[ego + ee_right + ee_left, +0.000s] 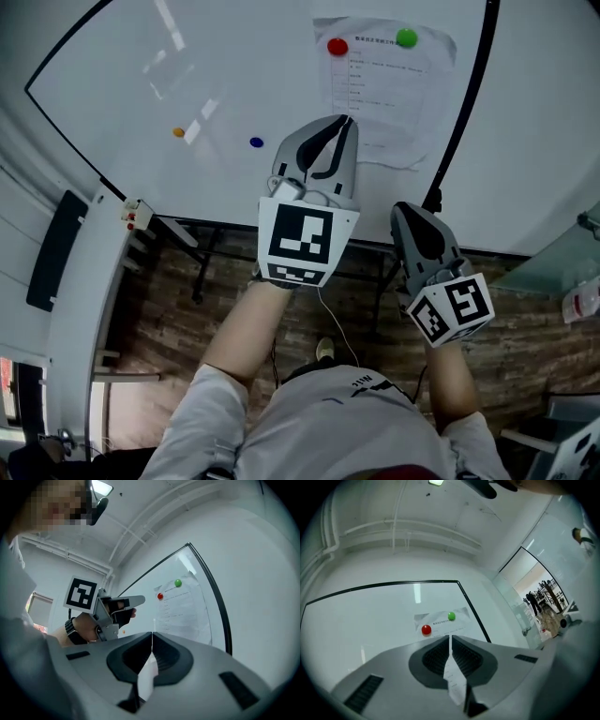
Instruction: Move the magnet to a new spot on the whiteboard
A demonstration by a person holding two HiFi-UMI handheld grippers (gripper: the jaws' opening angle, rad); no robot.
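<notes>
the head view looks steeply down from above the person onto the left tool (348, 121), the right tool (400, 210) and the whiteboard (187, 84) beyond. the left gripper view faces the whiteboard nearly square-on; the right gripper view looks obliquely along it from the right. all three share the paper sheet (386, 94) with its red magnet (337, 46) and green magnet (406, 37).

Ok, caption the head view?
Left gripper and right gripper, shut, face whiteboard; red magnet and green magnet pin a sheet.
</notes>
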